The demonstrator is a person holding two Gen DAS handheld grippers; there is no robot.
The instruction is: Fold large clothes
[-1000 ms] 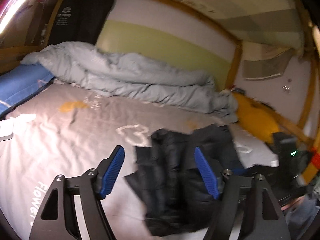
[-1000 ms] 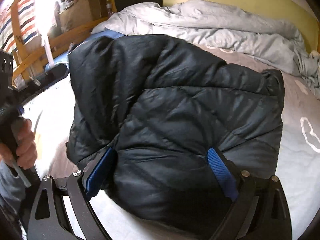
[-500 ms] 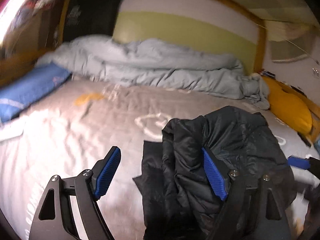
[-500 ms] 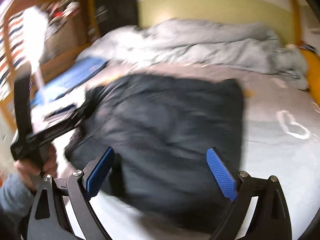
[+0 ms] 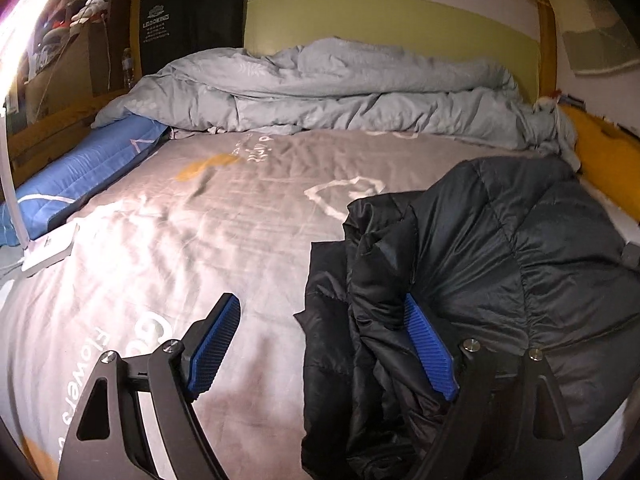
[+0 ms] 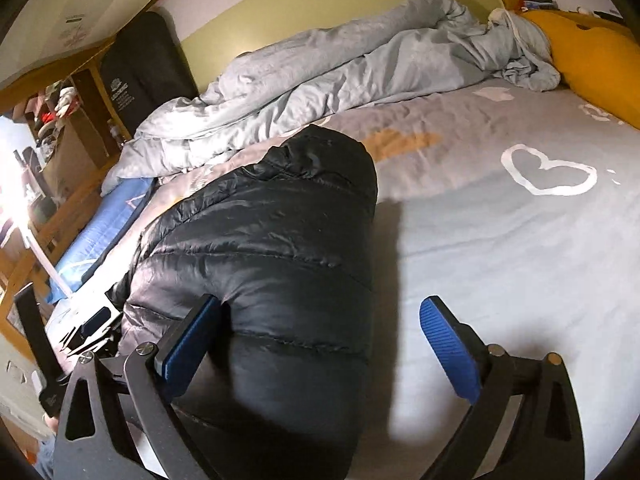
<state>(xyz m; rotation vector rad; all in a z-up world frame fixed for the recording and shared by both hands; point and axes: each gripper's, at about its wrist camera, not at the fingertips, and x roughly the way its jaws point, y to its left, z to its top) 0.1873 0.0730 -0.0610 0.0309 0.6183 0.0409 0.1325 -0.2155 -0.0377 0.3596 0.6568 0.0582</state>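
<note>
A black quilted puffer jacket lies bunched on the grey printed bed sheet. In the left wrist view it sits at the lower right, its folded edge against the right finger of my left gripper, which is open and empty. In the right wrist view the jacket lies at the left and centre, pressing against the left finger of my right gripper, which is open. The left gripper shows at that view's left edge beyond the jacket.
A rumpled grey duvet lies along the headboard. A blue pillow and a white lamp base sit at the bed's left side. A yellow pillow lies at the right side. Wooden rails border the bed.
The right gripper let go of the jacket and drew back to its right. The jacket dropped onto the sheet. The left gripper moved closer to the jacket.
</note>
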